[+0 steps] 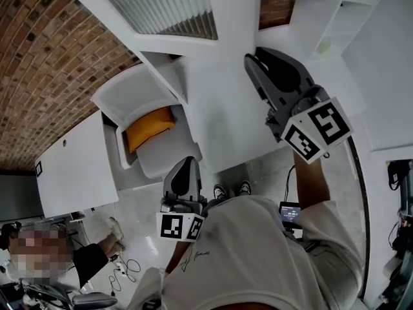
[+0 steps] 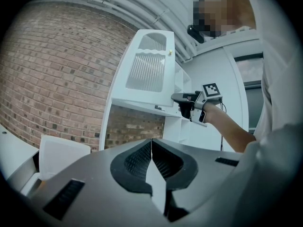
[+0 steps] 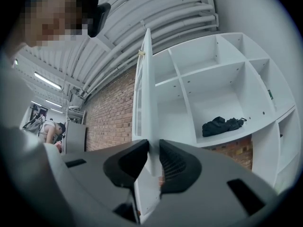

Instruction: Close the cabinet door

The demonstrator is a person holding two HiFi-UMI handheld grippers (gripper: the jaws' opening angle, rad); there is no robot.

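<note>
The head view looks steeply down from overhead onto the top of the cabinet door [image 1: 222, 76] and the right gripper [image 1: 258, 60] at it. The left gripper view sits lower and well back, tilted up at the door's fluted face, and also takes in the right gripper. The right gripper view is close against the door's edge, facing up along it toward the open shelves [image 3: 213, 93]. All 3 views share the door.

Grey bodies and black ribbed pads mark the left gripper [image 1: 186, 166] and the right gripper [image 1: 257, 60] — each carries a white cube [image 1: 180, 227] printed with black square markers. A thin black cable [image 1: 360, 173] leaves the right one. The person wears a pale short-sleeved T-shirt [image 1: 258, 263] bearing small dark script [image 1: 195, 256].
</note>
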